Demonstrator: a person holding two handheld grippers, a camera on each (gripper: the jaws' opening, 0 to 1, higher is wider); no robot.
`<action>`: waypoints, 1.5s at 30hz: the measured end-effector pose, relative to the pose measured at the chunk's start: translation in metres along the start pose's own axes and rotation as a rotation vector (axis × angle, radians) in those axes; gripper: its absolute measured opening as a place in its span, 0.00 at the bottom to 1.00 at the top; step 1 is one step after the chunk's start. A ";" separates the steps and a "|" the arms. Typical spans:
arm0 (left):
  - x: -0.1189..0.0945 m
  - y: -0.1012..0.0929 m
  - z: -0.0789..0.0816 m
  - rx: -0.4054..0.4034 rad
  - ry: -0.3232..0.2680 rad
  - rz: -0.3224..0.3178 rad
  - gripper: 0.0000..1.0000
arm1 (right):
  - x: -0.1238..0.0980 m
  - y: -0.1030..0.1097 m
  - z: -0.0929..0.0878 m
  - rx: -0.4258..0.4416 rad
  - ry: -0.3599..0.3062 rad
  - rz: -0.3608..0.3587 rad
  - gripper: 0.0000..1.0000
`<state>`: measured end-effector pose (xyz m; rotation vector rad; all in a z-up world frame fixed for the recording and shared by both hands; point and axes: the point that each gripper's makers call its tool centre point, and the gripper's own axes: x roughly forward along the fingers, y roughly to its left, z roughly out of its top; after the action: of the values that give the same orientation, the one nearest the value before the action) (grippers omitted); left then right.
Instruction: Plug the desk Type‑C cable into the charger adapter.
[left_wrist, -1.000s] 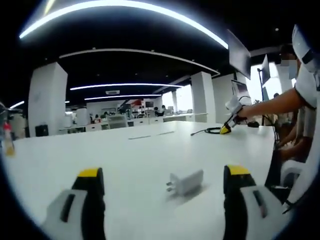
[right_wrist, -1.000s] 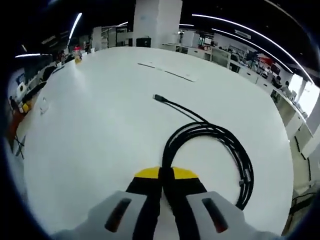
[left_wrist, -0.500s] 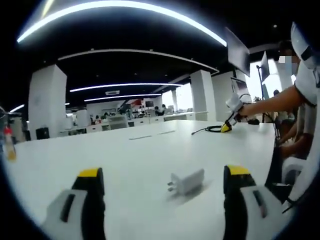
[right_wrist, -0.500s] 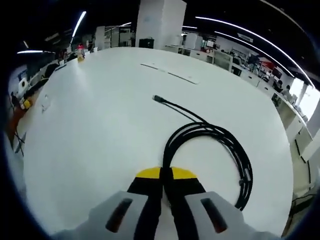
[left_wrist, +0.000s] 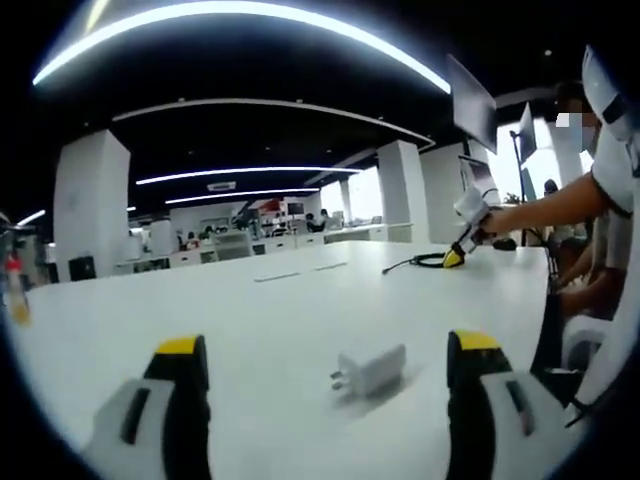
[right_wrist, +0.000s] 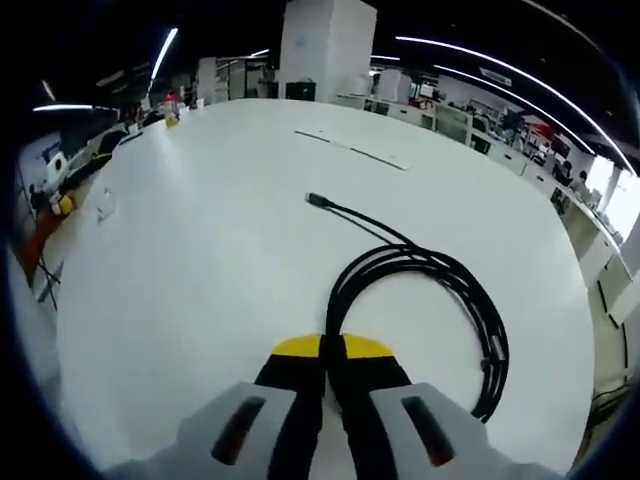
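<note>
On the white desk (left_wrist: 300, 300) nothing's plugged in yet — the charger (left_wrist: 368, 370) lies loose between the wide-open jaws of the left gripper (left_wrist: 330, 350), prongs facing left, not held. Far across the desk, the right gripper (right_wrist: 332, 348) is pinched shut on the coiled black cable (right_wrist: 420, 290), whose Type-C end (right_wrist: 318, 200) lies stretched out ahead of it. Pretty much everything is left: grab the charger, bring the plug over, mate them. Nothing blocks the way — just a paper strip (right_wrist: 355, 150) and a bottle (left_wrist: 14, 290) well off at the edge.
</note>
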<state>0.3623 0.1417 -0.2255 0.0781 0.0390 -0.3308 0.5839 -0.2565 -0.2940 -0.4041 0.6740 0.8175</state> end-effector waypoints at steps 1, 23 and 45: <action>0.000 0.000 0.000 0.002 0.002 -0.002 1.00 | -0.001 0.005 -0.001 -0.003 -0.001 0.007 0.03; 0.000 -0.006 -0.006 0.014 0.027 -0.014 1.00 | -0.010 0.047 0.001 -0.022 -0.030 0.072 0.01; 0.001 -0.007 -0.006 0.009 0.018 -0.011 1.00 | -0.024 0.094 -0.005 -0.031 -0.035 0.143 0.01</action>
<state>0.3605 0.1357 -0.2321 0.0894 0.0556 -0.3413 0.4969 -0.2129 -0.2881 -0.3721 0.6639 0.9697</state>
